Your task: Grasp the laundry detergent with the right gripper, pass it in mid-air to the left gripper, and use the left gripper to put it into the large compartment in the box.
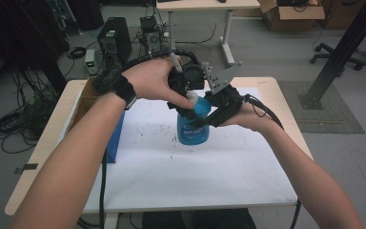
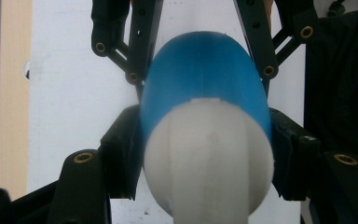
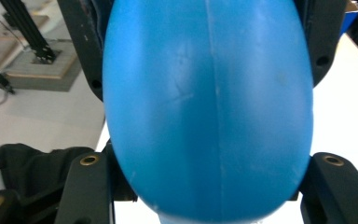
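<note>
Both forearms reach in over the white sheet (image 1: 228, 167) covering the pale wooden table (image 1: 286, 102), where the left gripper (image 1: 187, 98) clamps the white rounded cap (image 1: 192, 97) of a translucent blue plastic bottle (image 1: 190, 129) from above. The right gripper (image 1: 208, 119) clamps the bottle's body from the side, toward the far edge. The left gripper view looks down the cap (image 2: 209, 158); the right gripper view shows the blue wall (image 3: 209, 107) close up.

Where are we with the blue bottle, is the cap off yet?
Done: the blue plastic bottle is gripped above the white mat, with the right claw closed around its body. In hand: the left claw clamps the white cap from above. Left: the cap looks not yet removed; it sits on the neck.
</note>
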`<state>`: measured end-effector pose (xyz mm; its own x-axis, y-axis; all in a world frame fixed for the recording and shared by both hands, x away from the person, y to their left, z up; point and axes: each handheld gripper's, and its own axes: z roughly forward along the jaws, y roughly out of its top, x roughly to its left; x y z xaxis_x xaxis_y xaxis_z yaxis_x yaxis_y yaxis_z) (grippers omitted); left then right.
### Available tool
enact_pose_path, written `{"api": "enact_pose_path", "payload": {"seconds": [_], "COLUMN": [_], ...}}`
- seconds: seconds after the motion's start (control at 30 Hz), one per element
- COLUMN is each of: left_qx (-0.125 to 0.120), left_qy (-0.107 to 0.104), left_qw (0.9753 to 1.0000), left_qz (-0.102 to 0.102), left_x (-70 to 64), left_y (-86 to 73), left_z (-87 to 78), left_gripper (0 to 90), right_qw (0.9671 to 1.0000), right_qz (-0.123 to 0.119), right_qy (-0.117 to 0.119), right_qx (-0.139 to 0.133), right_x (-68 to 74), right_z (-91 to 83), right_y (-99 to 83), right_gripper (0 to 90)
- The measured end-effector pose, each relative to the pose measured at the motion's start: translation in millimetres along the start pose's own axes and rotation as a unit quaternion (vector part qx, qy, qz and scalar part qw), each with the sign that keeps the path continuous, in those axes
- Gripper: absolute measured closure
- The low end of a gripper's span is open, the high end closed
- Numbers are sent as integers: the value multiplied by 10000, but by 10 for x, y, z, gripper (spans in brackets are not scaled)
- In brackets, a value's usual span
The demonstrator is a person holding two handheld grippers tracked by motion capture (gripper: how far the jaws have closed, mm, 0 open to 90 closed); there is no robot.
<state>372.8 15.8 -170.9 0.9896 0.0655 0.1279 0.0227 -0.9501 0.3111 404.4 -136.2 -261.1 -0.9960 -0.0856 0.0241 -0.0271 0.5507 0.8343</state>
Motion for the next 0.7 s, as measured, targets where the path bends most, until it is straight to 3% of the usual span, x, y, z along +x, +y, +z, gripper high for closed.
{"api": "enact_pose_path", "payload": {"seconds": [0.07, 0.1, 0.13, 0.17, 0.2, 0.27, 0.3, 0.33, 0.4, 0.43, 0.47, 0.5, 0.53, 0.57, 0.63, 0.67, 0.7], "left_qx": [0, 56, 81, 117, 117, 175, 175, 208, 238, 238, 282, 299, 299, 315, 318, 318, 315], "left_qy": [-28, -51, -66, -57, -57, 8, 8, 122, 279, 279, 464, 556, 556, 712, 834, 834, 971], "left_qw": [10000, 9999, 9998, 9996, 9996, 9981, 9981, 9958, 9921, 9921, 9868, 9833, 9833, 9753, 9654, 9654, 9547], "left_qz": [-41, -67, -155, -233, -233, -589, -589, -884, -1203, -1203, -1525, -1705, -1705, -2068, -2448, -2448, -2793], "left_x": [-1, 4, 18, 28, 28, 79, 79, 120, 173, 173, 225, 253, 253, 307, 356, 356, 402], "left_y": [-1, -6, -20, -32, -32, -80, -80, -120, -174, -174, -241, -278, -278, -359, -446, -446, -529], "left_z": [-4, -14, -42, -65, -65, -168, -168, -255, -351, -351, -452, -501, -501, -593, -677, -677, -756], "left_gripper": [379, 379, 380, 379, 379, 380, 380, 380, 380, 380, 380, 380, 380, 380, 380, 380, 380], "right_qw": [10000, 10000, 9997, 9994, 9994, 9978, 9978, 9960, 9949, 9949, 9929, 9922, 9922, 9908, 9888, 9888, 9841], "right_qz": [18, 57, 206, 286, 286, 458, 458, 494, 503, 503, 590, 617, 617, 683, 752, 752, 900], "right_qy": [35, 37, -108, -138, -138, -487, -487, -740, -856, -856, -991, -1031, -1031, -1088, -1182, -1182, -1389], "right_qx": [-11, -47, -107, -100, -100, -28, -28, 100, 162, 162, 287, 336, 336, 420, 516, 516, 647], "right_x": [-1, 4, -5, -17, -17, -52, -52, -62, -70, -70, -84, -88, -88, -95, -104, -104, -132], "right_z": [2, 3, -3, -3, -3, -25, -25, -60, -101, -101, -154, -170, -170, -220, -261, -261, -320], "right_y": [0, -1, -18, -32, -32, -106, -106, -156, -194, -194, -246, -266, -266, -327, -378, -378, -451], "right_gripper": [402, 343, 193, 138, 138, 33, 33, 8, 18, 18, 25, 25, 25, 35, 43, 43, 43]}}
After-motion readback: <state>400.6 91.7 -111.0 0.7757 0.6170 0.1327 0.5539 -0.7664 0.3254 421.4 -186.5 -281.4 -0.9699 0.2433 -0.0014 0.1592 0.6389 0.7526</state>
